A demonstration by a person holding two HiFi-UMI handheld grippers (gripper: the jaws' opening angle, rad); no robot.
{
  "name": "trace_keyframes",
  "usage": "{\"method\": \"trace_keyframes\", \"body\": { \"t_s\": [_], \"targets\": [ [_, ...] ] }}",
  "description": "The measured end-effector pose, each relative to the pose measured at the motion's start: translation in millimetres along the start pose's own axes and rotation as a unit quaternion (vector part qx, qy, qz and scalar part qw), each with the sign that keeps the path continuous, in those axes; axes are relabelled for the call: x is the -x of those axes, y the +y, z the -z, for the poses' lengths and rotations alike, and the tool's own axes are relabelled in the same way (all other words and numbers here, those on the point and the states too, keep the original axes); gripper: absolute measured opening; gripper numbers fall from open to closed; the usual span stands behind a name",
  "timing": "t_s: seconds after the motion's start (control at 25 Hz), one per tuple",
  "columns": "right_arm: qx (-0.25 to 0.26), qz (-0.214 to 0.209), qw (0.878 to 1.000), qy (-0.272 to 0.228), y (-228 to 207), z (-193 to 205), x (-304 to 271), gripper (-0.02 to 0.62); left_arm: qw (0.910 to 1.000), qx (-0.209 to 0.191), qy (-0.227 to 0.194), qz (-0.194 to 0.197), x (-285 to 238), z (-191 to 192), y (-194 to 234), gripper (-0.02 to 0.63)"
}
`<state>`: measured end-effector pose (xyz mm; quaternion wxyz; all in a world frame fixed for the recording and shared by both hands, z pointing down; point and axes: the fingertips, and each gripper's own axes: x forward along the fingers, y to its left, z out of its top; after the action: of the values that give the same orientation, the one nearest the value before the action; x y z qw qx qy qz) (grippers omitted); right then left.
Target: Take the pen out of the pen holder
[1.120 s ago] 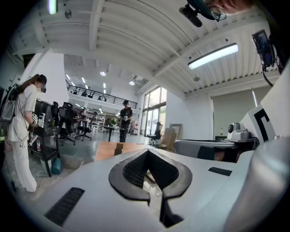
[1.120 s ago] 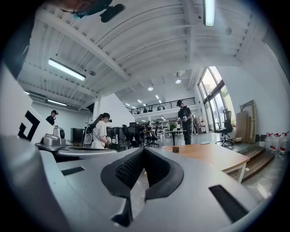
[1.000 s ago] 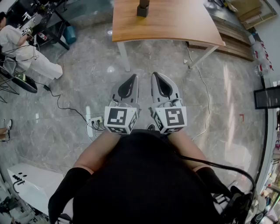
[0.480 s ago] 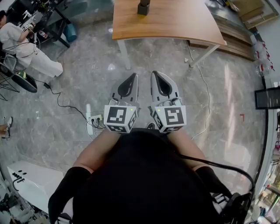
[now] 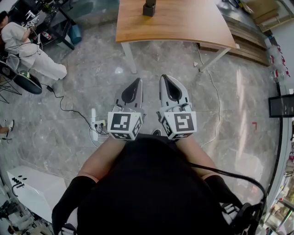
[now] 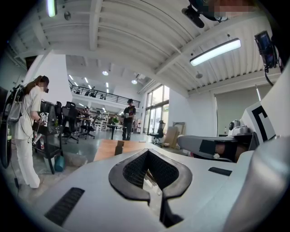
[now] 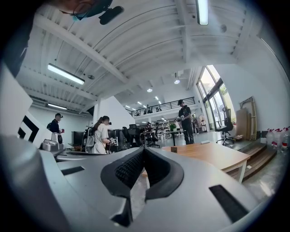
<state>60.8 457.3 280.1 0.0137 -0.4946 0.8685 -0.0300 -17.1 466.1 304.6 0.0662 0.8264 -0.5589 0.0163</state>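
A small dark pen holder point(image 5: 149, 8) stands on the wooden table point(image 5: 183, 23) at the far top of the head view; I cannot make out a pen in it. It also shows small and distant as the pen holder point(image 6: 119, 147) in the left gripper view and the pen holder point(image 7: 173, 149) in the right gripper view. My left gripper point(image 5: 138, 81) and right gripper point(image 5: 164, 77) are held side by side close to the person's body, over the floor and well short of the table. Both are shut with nothing between the jaws.
Grey marble floor lies between me and the table. A power strip point(image 5: 94, 126) with cables lies on the floor at left. A person in white point(image 5: 27, 50) sits at the upper left. A wooden platform point(image 5: 248, 41) and water bottles point(image 5: 275, 55) are at right.
The left gripper has shifted slightly to the left. Both grippers stay shut and close to the body; the table remains about as far away.
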Motion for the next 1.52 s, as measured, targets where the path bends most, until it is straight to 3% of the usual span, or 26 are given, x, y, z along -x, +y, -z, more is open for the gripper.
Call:
{"method": "trace_keyframes", "body": {
  "t_s": [0.24,0.6,1.04,1.24,1.52],
  "targets": [
    [0.003,-0.003,1.0,0.009,-23.6,8.1,4.0,0.014,0.9999,0.006,0.002,-0.015,-12.8,8.4,-12.8,0.0],
    [-0.003,0.018,0.999,0.027,-64.7,28.9,-41.5,0.014,0.9999,0.008,0.009,-0.006,-76.2,18.0,10.1,0.0],
    [-0.009,0.038,0.998,0.046,-119.4,52.1,-210.0,0.014,0.9997,0.011,0.013,0.019,-229.8,12.3,114.0,0.0],
    [-0.001,0.047,0.998,0.045,-140.1,39.3,-294.7,0.014,0.9989,0.011,0.02,0.041,-296.4,-3.7,158.1,0.0],
    [0.0,0.075,0.996,0.046,-162.9,31.7,-371.3,0.014,0.998,0.015,0.027,0.056,-358.3,-15.6,210.7,0.0]
  ]
}}
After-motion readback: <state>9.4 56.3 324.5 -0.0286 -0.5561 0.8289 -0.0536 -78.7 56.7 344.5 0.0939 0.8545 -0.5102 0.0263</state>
